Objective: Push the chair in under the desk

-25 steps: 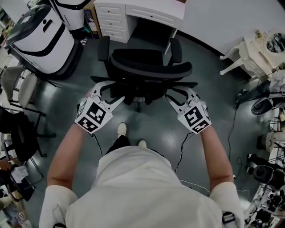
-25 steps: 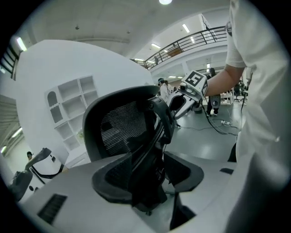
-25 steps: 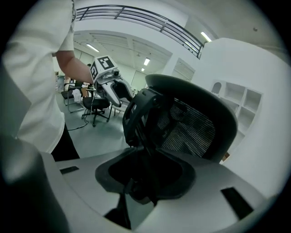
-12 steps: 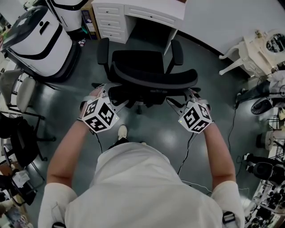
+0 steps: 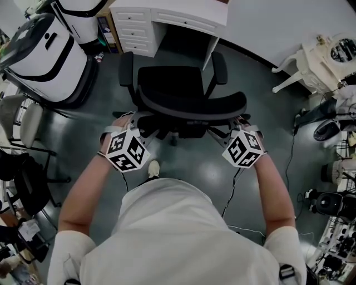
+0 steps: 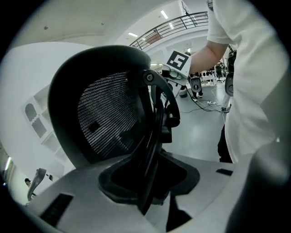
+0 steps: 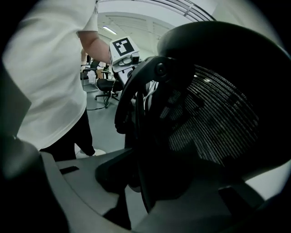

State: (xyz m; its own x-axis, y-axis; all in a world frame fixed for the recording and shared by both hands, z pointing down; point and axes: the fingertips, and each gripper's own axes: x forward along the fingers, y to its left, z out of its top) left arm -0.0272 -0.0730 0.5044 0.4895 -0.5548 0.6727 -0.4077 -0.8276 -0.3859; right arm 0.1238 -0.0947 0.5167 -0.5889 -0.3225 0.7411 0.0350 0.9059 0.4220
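Black office chair (image 5: pixel 183 89): mesh back, two armrests, upright, upper centre of frame, seat facing the desk. White desk (image 5: pixel 167 14) with drawers along the top edge. Seat is near the kneehole, not under it.

From my feed, the dark grey floor (image 5: pixel 278 119) has a dull shine. At the upper left stands a large white housing with black trim (image 5: pixel 41 58), and a second white unit (image 5: pixel 83 19) is just behind it. A spare seat with a pale cushion (image 5: pixel 28 119) sits at the left edge. On the far right I see a cream ornate side table (image 5: pixel 320 61), with a jumble of dark equipment (image 5: pixel 334 206) below it. A thin cable (image 5: pixel 290 156) trails across the floor. The left gripper view catches a railing (image 6: pixel 182 22) overhead.
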